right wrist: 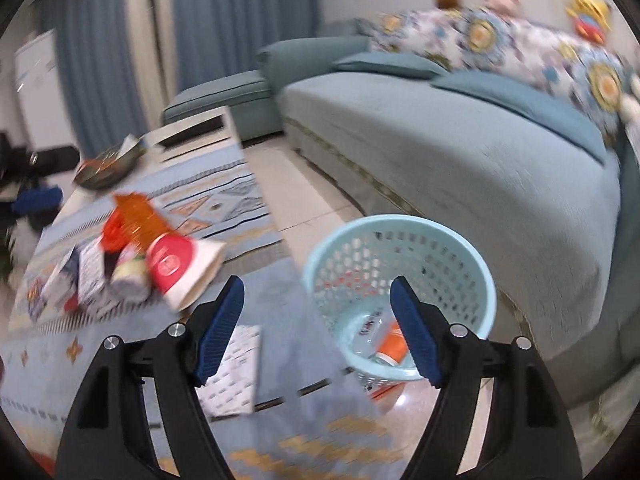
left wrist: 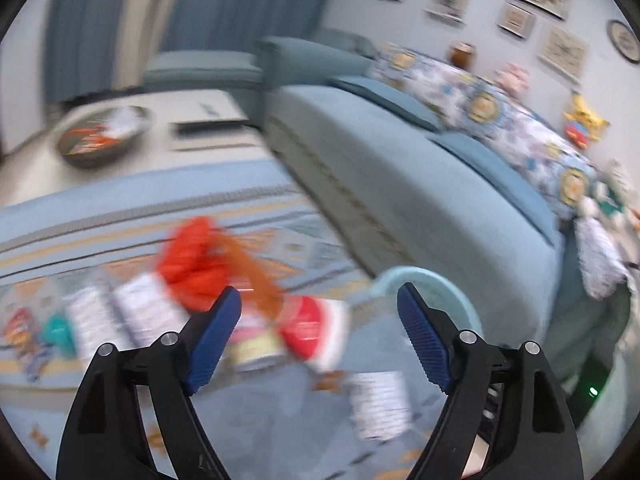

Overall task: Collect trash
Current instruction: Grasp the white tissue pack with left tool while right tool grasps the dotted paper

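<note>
A pile of trash lies on the blue patterned tablecloth (right wrist: pixel 280 300): a red and white paper cup (right wrist: pixel 182 268) (left wrist: pixel 316 330), an orange crumpled wrapper (right wrist: pixel 132 220) (left wrist: pixel 196 260), small cartons (right wrist: pixel 92 276) and a flat white patterned packet (right wrist: pixel 236 368) (left wrist: pixel 380 404). A light blue perforated basket (right wrist: pixel 400 264) stands on the floor beside the table, with an orange bottle (right wrist: pixel 392 344) inside. My left gripper (left wrist: pixel 320 336) is open and empty above the trash pile. My right gripper (right wrist: pixel 316 328) is open and empty over the table edge, next to the basket.
A blue-grey sofa (right wrist: pixel 460 148) with patterned cushions runs along the right. A dark bowl of snacks (right wrist: pixel 108 168) (left wrist: pixel 100 140) sits at the far end of the table. Blue curtains (right wrist: pixel 240 12) hang behind. The left wrist view is motion blurred.
</note>
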`<control>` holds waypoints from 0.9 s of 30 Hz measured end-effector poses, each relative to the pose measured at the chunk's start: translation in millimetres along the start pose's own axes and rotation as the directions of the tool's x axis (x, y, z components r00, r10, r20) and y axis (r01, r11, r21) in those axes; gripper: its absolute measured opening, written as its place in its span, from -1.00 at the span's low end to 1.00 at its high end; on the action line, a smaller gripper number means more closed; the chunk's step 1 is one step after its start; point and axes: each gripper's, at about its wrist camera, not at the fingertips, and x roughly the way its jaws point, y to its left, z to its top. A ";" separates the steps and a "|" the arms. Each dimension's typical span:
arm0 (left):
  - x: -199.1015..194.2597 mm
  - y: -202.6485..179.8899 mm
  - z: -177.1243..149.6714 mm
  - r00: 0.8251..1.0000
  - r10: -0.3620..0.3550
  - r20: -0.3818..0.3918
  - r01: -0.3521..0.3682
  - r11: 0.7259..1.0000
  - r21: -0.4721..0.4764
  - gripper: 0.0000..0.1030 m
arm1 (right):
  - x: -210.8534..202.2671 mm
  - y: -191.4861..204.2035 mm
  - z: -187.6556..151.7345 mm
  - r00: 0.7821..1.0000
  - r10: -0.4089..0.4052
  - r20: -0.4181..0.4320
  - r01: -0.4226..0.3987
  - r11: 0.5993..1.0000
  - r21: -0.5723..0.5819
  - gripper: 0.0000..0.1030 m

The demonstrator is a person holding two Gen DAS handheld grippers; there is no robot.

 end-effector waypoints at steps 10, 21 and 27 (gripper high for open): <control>-4.8 104.3 -15.6 0.938 0.341 -0.056 -0.345 0.921 -0.183 0.56 | 29.6 28.7 -34.0 0.989 0.063 -0.133 -0.070 0.996 -0.048 0.44; 32.8 144.5 -38.5 0.892 0.404 -0.203 -0.445 0.863 -0.240 0.57 | 59.7 54.3 -53.9 0.966 0.103 -0.238 -0.117 0.992 -0.045 0.59; 43.0 147.4 -41.2 0.899 0.380 -0.216 -0.427 0.871 -0.244 0.63 | 69.1 73.7 -59.9 0.969 0.044 -0.243 -0.078 0.989 -0.130 0.63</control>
